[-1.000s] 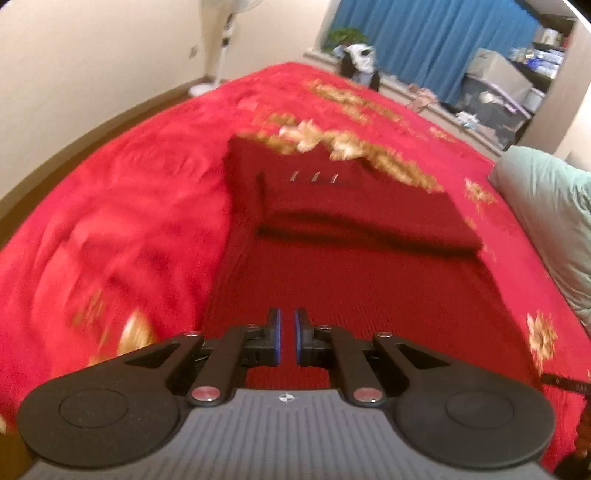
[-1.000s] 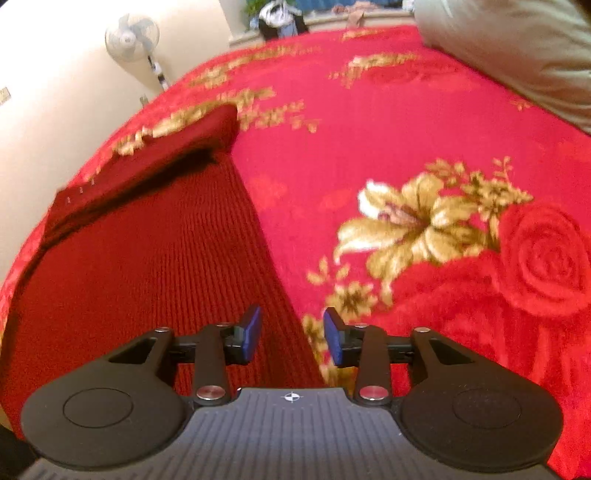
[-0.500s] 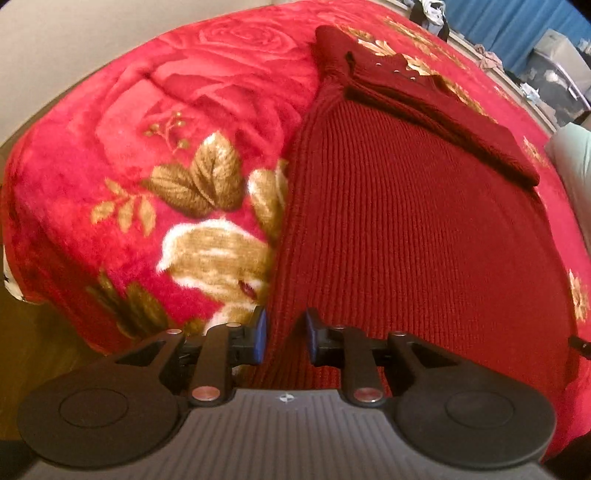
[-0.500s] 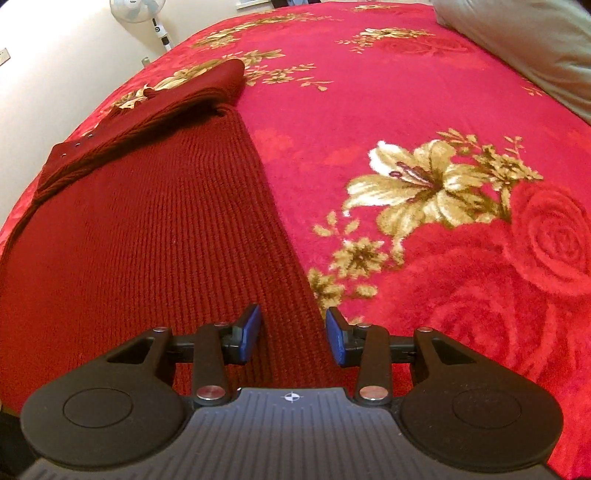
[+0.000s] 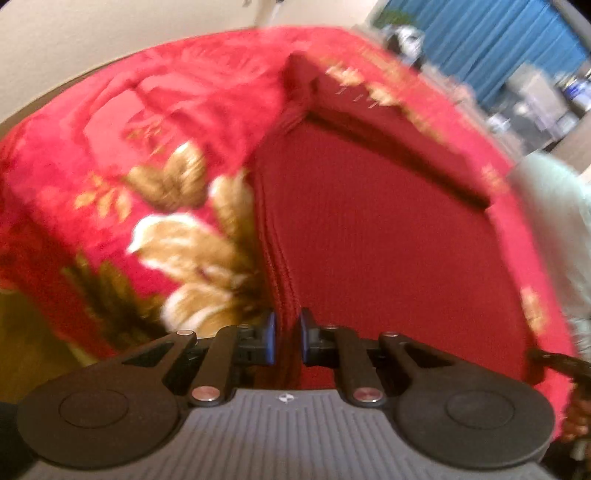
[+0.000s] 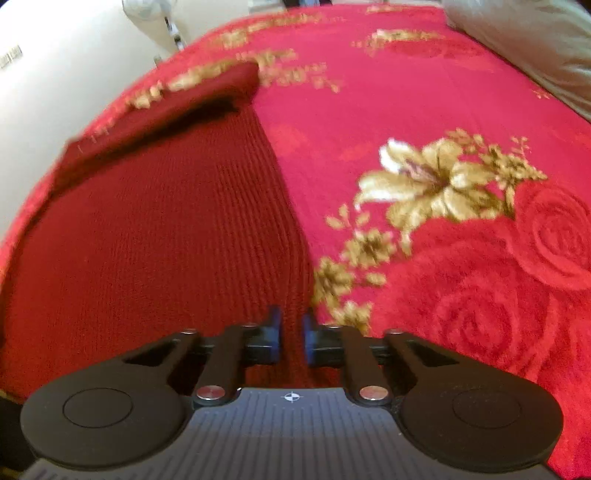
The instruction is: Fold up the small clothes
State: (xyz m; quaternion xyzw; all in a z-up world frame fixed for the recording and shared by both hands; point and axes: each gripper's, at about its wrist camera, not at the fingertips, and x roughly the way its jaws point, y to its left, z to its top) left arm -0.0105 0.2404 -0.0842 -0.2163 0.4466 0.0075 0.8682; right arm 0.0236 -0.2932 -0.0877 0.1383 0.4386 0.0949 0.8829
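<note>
A dark red ribbed sweater lies flat on the red floral blanket, with its far part folded back over itself. My left gripper is at the sweater's near left edge. Its jaws are closing, and the gathered knit edge is pinched between the blue pads. In the right wrist view the same sweater fills the left half. My right gripper is at its near right edge. Its jaws are closing too, with the hem squeezed between them.
The blanket covers a bed. A pale pillow lies at the far right, also seen as a pillow in the left wrist view. A fan stands by the wall. Blue curtains and clutter are beyond the bed.
The left gripper moved from the sweater's middle to its left edge, opened slightly, then closed on the edge. The right gripper's jaws went from wide apart to closed on the right edge.
</note>
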